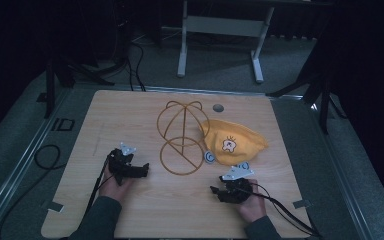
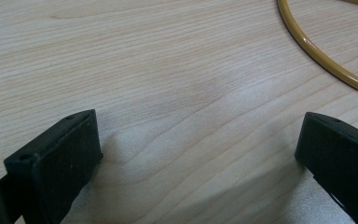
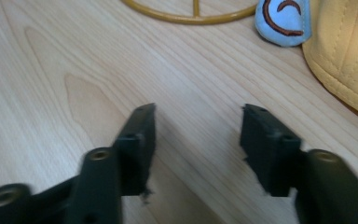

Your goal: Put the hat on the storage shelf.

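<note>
A gold wire hat stand (image 1: 182, 136) rises from the middle of the wooden table (image 1: 130, 115); its round base ring (image 2: 321, 56) crosses the left gripper view's top right corner and also runs along the top of the right gripper view (image 3: 191, 17). A yellow cap (image 1: 235, 142) with a cartoon patch lies just right of the stand, its brim (image 3: 349, 51) and a blue ear flap (image 3: 284, 21) close ahead of my right gripper (image 3: 198, 123). That right gripper (image 1: 219, 192) is open over bare wood. My left gripper (image 1: 142, 170), left of the ring, is open and empty (image 2: 200, 144).
A small grey disc (image 1: 218, 107) sits near the table's far edge. Cables trail from both grippers toward the near edge, and another cable loops on the floor (image 1: 47, 155) to the left. A white table frame (image 1: 220, 30) stands beyond.
</note>
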Available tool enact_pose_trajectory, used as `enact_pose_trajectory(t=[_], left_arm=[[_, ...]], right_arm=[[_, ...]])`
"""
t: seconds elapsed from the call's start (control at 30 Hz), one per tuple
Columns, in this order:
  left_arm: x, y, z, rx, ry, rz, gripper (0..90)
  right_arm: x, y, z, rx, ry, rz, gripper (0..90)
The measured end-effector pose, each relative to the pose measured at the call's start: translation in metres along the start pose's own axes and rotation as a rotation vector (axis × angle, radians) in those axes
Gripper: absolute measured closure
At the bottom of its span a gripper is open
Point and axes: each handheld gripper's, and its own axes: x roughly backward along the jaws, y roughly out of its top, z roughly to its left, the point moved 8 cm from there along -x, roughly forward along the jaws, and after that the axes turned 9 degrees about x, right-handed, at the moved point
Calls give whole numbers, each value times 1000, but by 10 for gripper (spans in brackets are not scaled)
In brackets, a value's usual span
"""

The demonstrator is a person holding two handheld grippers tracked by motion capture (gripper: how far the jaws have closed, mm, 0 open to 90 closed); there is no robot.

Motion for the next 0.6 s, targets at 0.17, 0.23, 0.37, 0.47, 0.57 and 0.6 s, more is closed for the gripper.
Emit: enact_pose_trajectory(t=[0.17,0.23,0.37,0.47,0.57,0.6], left_arm=[[0,0,0,0,0,0,1],[0,0,0,0,0,0,1],[0,0,0,0,0,0,1],[0,0,0,0,0,0,1],[0,0,0,0,0,0,1],[0,0,0,0,0,0,1]], right_arm=[[3,-1,-6,40,36,37,519],[4,-2,-8,56,46,51,527],[5,-3,-10,73,65,70,549],[7,-4,-13,83,76,91,556],[9,-5,-16,93,66,114,551],[10,-6,-18,100,55,123,551]])
